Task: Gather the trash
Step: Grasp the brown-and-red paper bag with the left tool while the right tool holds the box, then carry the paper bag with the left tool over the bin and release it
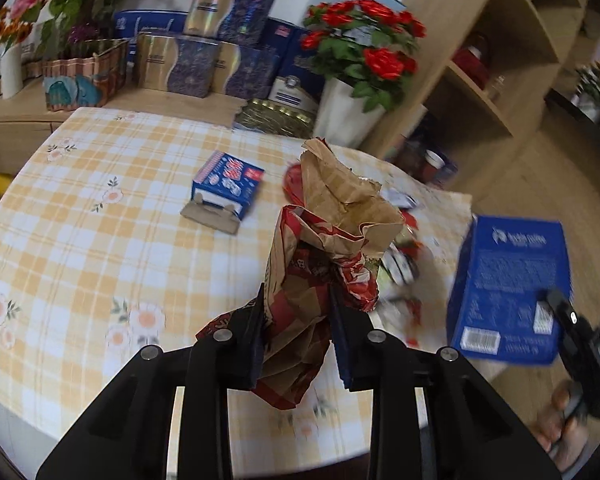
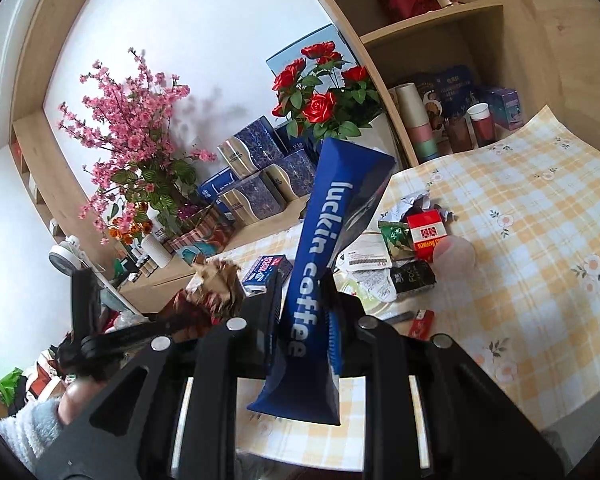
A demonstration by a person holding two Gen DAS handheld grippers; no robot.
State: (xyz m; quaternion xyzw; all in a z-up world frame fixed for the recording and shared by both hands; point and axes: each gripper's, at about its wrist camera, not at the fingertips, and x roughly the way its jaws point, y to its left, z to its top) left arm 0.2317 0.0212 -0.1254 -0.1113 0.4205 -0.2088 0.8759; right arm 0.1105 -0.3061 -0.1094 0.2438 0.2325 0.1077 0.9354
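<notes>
I am viewing the scene through both wrist cameras.

1. My left gripper is clamping a crumpled brown-and-red paper bag. Both pads are pressing into its sides, and the bag is standing up from the jaws, clear of the counter.
2. My right gripper is gripping a flattened blue "luckin coffee" bag with its jaws narrow. The bag is rising at a slant between the fingers, and its lower end is hanging below them.
3. In the left view that blue bag is appearing at the right edge, off the counter's corner and blurred, with a hand on the right gripper's handle below it.
4. In the right view a sleeve and the left gripper with its paper bag are showing at lower left.
5. Further out on the counter, which is wearing a yellow checked cloth, a small blue carton is lying with its flap open.
6. A pile of loose trash is lying near the counter's far corner: a red packet, a black wrapper, a green wrapper and crumpled paper, touching or overlapping.
7. Beyond the counter, red roses in a white pot, stacked blue and gold boxes and pink blossoms are standing on a wooden ledge, beside a shelf unit.
</notes>
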